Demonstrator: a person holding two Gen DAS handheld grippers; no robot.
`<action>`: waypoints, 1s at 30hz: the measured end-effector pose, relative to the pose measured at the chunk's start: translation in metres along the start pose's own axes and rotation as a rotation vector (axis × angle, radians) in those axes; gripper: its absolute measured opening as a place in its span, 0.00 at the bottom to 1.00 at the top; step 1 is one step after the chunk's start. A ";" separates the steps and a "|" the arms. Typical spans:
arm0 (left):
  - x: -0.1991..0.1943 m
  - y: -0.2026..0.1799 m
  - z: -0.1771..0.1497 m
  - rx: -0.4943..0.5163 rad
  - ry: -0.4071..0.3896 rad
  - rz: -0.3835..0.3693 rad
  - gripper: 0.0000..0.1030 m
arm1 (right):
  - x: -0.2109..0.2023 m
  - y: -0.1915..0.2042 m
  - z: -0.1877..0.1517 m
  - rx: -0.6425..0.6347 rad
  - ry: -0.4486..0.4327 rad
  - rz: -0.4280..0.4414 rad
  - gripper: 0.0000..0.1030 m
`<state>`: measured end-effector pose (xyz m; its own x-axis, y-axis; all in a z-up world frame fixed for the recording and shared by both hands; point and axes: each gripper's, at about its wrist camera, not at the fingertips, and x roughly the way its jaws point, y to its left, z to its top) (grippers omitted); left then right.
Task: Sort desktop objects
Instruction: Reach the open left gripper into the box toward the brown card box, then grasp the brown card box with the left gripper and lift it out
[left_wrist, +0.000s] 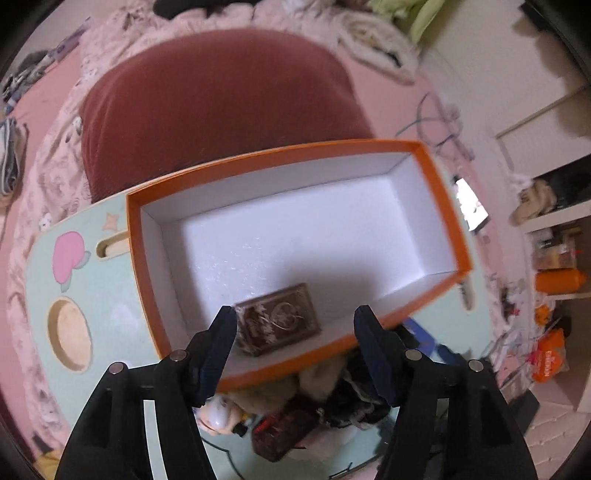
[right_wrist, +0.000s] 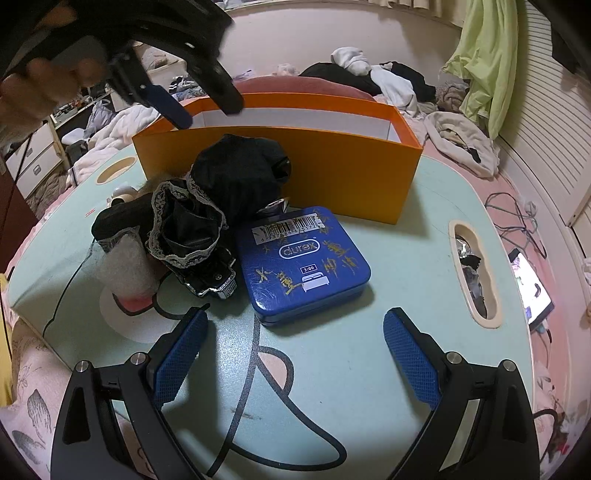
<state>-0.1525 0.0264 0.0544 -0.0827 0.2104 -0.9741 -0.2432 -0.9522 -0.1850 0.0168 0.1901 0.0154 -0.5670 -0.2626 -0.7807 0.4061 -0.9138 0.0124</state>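
An orange box (left_wrist: 147, 266) with a white inside stands on the pale green table; it also shows in the right wrist view (right_wrist: 332, 170). A small brown packet (left_wrist: 280, 325) lies loose on the box floor near its front wall. My left gripper (left_wrist: 295, 325) is open above the box's front edge, empty; it shows in the right wrist view (right_wrist: 207, 107) over the box. My right gripper (right_wrist: 295, 325) is open and empty, low over the table, just in front of a blue tin (right_wrist: 303, 266). Black lace cloth (right_wrist: 192, 229) and a black bundle (right_wrist: 236, 173) lie left of the tin.
A shiny black clip-like object (right_wrist: 214, 284) and a grey fluffy piece (right_wrist: 125, 266) sit by the cloth. The table (right_wrist: 406, 295) has an oval slot (right_wrist: 474, 273) at right and a round hole (left_wrist: 70, 334). A lit phone (right_wrist: 533, 288) lies on the bed at right.
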 end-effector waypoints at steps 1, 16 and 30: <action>0.006 0.001 0.004 -0.003 0.029 0.010 0.64 | 0.000 0.000 0.000 0.001 0.000 0.002 0.93; 0.037 -0.009 -0.005 0.068 0.080 0.181 0.57 | 0.001 -0.005 0.000 0.002 -0.002 0.005 0.93; -0.097 0.025 -0.087 0.023 -0.398 -0.188 0.56 | 0.001 -0.006 -0.001 0.002 -0.002 0.006 0.93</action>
<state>-0.0661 -0.0369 0.1329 -0.3995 0.4524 -0.7973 -0.3102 -0.8852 -0.3467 0.0148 0.1953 0.0145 -0.5661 -0.2682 -0.7795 0.4079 -0.9128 0.0179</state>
